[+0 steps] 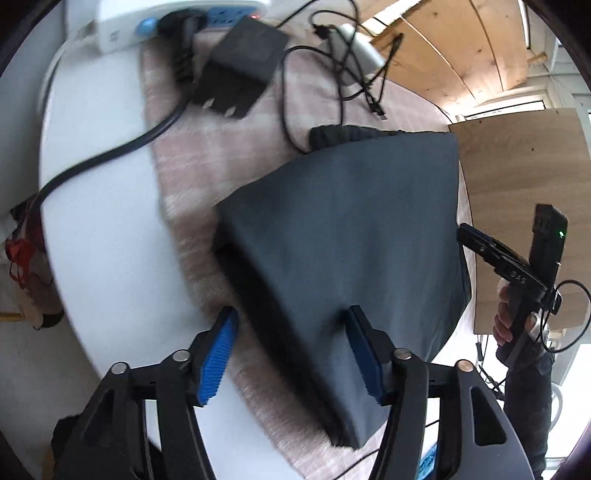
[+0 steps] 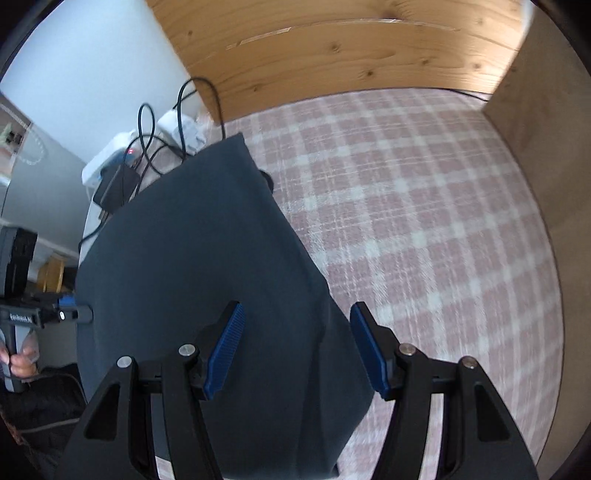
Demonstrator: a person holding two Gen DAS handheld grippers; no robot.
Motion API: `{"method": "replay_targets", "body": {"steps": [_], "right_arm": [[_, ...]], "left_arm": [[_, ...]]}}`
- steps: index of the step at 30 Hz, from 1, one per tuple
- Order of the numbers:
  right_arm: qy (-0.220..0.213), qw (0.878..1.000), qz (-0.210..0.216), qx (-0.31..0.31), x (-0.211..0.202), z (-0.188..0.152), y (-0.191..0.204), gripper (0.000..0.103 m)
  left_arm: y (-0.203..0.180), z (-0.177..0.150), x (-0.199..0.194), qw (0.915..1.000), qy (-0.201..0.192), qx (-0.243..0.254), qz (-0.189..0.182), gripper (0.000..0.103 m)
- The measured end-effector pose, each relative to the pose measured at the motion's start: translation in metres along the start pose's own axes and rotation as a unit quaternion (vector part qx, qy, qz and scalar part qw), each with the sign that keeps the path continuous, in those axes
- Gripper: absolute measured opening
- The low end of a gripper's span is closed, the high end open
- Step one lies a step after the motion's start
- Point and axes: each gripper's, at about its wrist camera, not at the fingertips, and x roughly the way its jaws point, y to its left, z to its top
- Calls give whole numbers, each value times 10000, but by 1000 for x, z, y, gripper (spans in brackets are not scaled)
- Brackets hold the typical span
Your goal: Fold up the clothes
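Observation:
A dark blue-grey garment (image 1: 343, 229) lies folded into a thick stack on a pink plaid cloth (image 1: 207, 155). In the left wrist view my left gripper (image 1: 291, 354) is open and straddles the stack's near left edge. One blue pad (image 1: 218, 354) is beside the stack and the other is over the fabric. In the right wrist view my right gripper (image 2: 297, 354) is open over the garment (image 2: 192, 251), whose right edge runs between the fingers. Each gripper shows in the other's view, held by a hand: the right gripper (image 1: 469, 238) and the left gripper (image 2: 86, 314).
The plaid cloth (image 2: 424, 206) covers a white round table (image 1: 103, 229). At the back lie a white power strip (image 1: 166, 22), a black adapter (image 1: 240, 70) and tangled cables (image 1: 343, 74). A wooden board (image 1: 524, 206) stands at the right and a wooden panel (image 2: 332, 48) behind.

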Motion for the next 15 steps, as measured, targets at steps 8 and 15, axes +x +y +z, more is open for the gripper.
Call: {"method": "replay_targets", "body": {"steps": [8, 15], "right_arm": [[182, 9966, 688, -404, 22, 0, -4, 59], [293, 9907, 1135, -697, 26, 16, -2, 59]], "left_arm": [[-13, 10, 7, 9998, -146, 2, -100, 62], [-25, 13, 6, 9998, -173, 113, 6, 62]]}}
